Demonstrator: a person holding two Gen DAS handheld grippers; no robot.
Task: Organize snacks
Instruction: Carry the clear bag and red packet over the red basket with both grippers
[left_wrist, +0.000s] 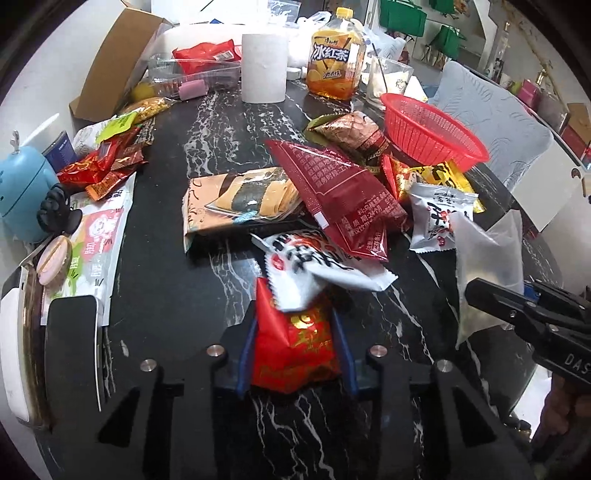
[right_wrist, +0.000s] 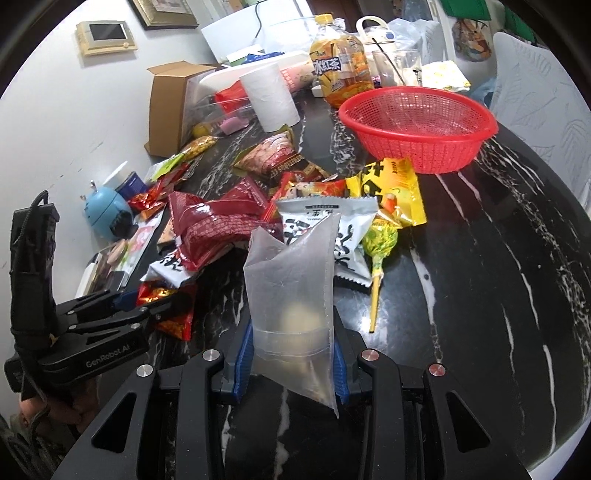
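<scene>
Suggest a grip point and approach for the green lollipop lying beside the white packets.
Probably the bare yellow stick: the lollipop lies flat on the marble table, its wrapped head tucked against a white snack packet, while the stick points toward the camera with open tabletop either side. Come from above, jaws straddling the stick crosswise near its free end.
</scene>
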